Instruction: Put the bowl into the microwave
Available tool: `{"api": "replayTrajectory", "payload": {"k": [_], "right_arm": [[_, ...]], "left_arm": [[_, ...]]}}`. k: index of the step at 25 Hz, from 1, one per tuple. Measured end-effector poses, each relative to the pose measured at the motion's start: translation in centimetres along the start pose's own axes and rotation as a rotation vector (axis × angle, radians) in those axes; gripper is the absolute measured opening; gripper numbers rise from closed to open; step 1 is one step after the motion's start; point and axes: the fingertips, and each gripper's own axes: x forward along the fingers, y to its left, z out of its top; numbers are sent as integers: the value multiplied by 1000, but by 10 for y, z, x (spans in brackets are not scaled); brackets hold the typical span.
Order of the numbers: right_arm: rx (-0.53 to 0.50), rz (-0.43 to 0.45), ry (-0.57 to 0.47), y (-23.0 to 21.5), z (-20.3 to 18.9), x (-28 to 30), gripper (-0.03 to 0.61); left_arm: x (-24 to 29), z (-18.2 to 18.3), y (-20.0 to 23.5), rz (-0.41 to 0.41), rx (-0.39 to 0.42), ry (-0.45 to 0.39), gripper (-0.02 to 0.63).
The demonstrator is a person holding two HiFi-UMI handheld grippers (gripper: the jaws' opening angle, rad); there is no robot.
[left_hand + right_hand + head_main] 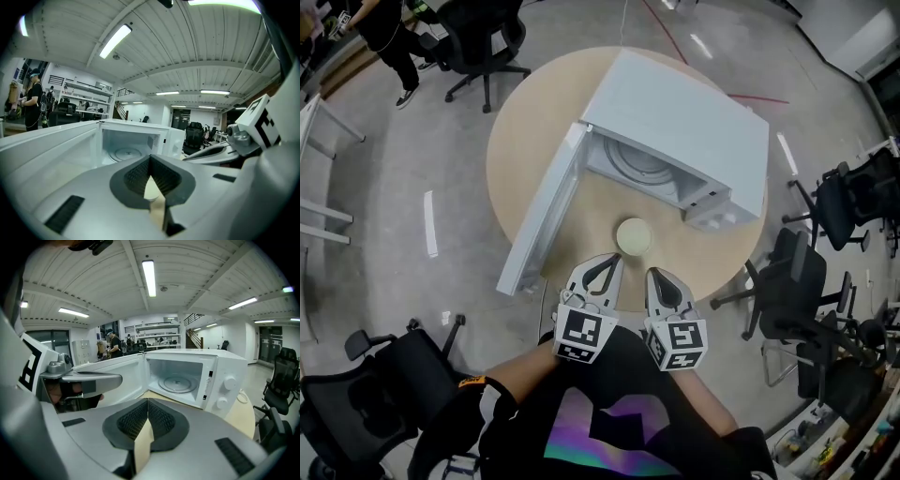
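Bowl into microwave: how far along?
Done: the microwave door stands open, and the cavity is empty. In hand: nothing. The left gripper and right gripper are shut and empty, just short of the bowl. Left: grasp the bowl on the table and set it inside.

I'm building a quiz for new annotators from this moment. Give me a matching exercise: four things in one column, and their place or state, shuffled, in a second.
Things:
1. bowl
2. microwave door
3. left gripper
4. glass turntable

Place or state:
A. jaws together, holding nothing
B. inside the microwave
C. swung wide open
D. on the round table, in front of the microwave's opening

Pairs: 1-D, 2-C, 3-A, 4-B.
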Motion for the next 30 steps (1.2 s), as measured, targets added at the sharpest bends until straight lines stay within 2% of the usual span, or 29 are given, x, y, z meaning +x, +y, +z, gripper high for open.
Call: {"api": "replayTrajectory", "payload": {"k": [11,19,30], "right_arm": [[23,-69,-12,4,10,13,15],[43,-76,6,3,7,20,15],[73,-61,36,-32,2,47,15]], "left_arm": [[4,6,21,-58,6,-21,46],[8,2,28,-56,-10,-7,46],[44,2,44,-12,-4,10,46]]}}
